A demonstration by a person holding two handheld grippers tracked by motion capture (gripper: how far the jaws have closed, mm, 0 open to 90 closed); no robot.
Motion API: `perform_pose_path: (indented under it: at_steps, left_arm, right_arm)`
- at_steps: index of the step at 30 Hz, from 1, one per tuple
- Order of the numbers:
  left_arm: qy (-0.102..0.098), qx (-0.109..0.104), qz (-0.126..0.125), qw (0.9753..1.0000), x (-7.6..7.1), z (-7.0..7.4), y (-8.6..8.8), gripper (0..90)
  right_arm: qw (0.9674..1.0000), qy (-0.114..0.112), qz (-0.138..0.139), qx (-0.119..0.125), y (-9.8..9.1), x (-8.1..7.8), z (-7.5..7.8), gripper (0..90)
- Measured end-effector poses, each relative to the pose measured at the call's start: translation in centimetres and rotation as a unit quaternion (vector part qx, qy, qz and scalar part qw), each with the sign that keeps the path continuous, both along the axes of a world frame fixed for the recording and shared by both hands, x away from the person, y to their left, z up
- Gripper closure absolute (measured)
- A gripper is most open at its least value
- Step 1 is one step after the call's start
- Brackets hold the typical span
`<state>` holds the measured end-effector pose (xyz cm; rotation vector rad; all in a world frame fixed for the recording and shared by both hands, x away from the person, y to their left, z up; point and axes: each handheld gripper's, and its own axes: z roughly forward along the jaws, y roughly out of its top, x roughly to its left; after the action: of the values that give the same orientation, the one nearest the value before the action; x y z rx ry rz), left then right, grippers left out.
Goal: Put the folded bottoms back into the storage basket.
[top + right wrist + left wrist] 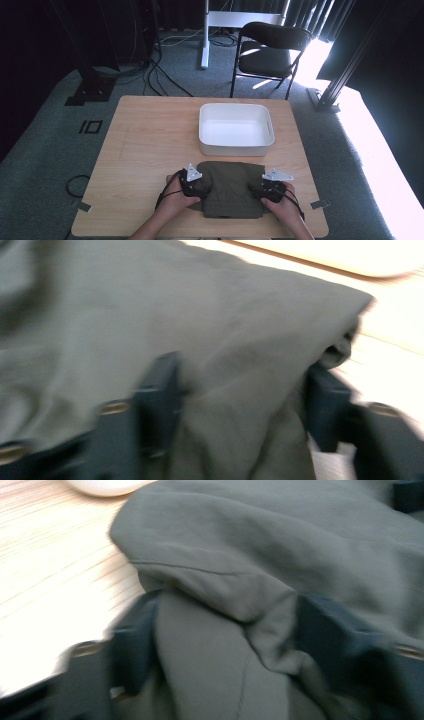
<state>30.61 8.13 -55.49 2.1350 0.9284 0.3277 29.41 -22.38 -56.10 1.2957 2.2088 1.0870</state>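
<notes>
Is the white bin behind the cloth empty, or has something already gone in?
Empty. The high view shows the white bin's bare white floor with nothing inside; the olive cloth lies folded on the table in front of it.

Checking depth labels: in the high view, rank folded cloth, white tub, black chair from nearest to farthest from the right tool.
1. Folded cloth, at the right tool, table's near edge.
2. White tub, mid-table, beyond the cloth.
3. Black chair, on the floor past the table's far edge.
</notes>
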Motion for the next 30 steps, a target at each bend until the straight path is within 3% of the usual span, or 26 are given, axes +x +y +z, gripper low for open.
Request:
perform_pose_path:
  at_steps: [3,5,6,9,10,13,19,25,29,30]
  left_arm:
    - [0.002,-0.015,-0.011,0.9998,0.2,-0.1,-0.1,56.8]
    - [0.006,-0.020,-0.018,0.9996,0.2,-0.1,-0.1,65.4]
    - [0.003,-0.022,-0.025,0.9994,0.1,-0.1,-0.2,69.5]
    - [0.002,-0.023,-0.028,0.9993,0.2,0.0,-0.1,75.2]
    - [0.002,-0.023,-0.031,0.9992,0.3,0.0,-0.1,75.6]
    - [0.001,-0.020,-0.038,0.9991,0.2,0.2,0.0,76.7]
    - [0.010,-0.041,-0.048,0.9980,0.1,1.2,0.3,77.8]
    - [-0.003,-0.064,-0.055,0.9965,-0.4,2.8,0.4,78.3]
    - [-0.007,-0.068,-0.057,0.9960,-0.6,3.3,0.4,78.5]
    - [-0.014,-0.080,-0.058,0.9950,-0.7,4.3,0.6,78.6]
  right_arm:
    - [0.9998,0.012,0.014,0.005,0.5,0.0,0.3,66.9]
    - [0.9998,0.012,0.017,0.002,0.7,0.0,0.3,68.0]
    - [0.9997,0.013,0.021,-0.009,1.1,-0.1,0.5,75.1]
    - [0.9996,0.015,0.020,-0.016,1.3,-0.2,0.7,77.8]
    - [0.9995,0.025,0.016,-0.010,1.2,-0.1,0.9,78.9]
    - [0.9995,0.027,0.016,-0.003,1.1,0.0,1.0,79.5]
    - [0.9989,0.029,0.022,0.030,0.5,-0.6,2.2,80.3]
    - [0.9976,0.014,0.031,0.061,-0.2,-1.6,4.4,80.5]
    - [0.9973,0.004,0.033,0.065,-0.4,-1.9,5.3,80.6]
    - [0.9966,-0.003,0.036,0.074,-0.7,-2.1,6.1,80.6]
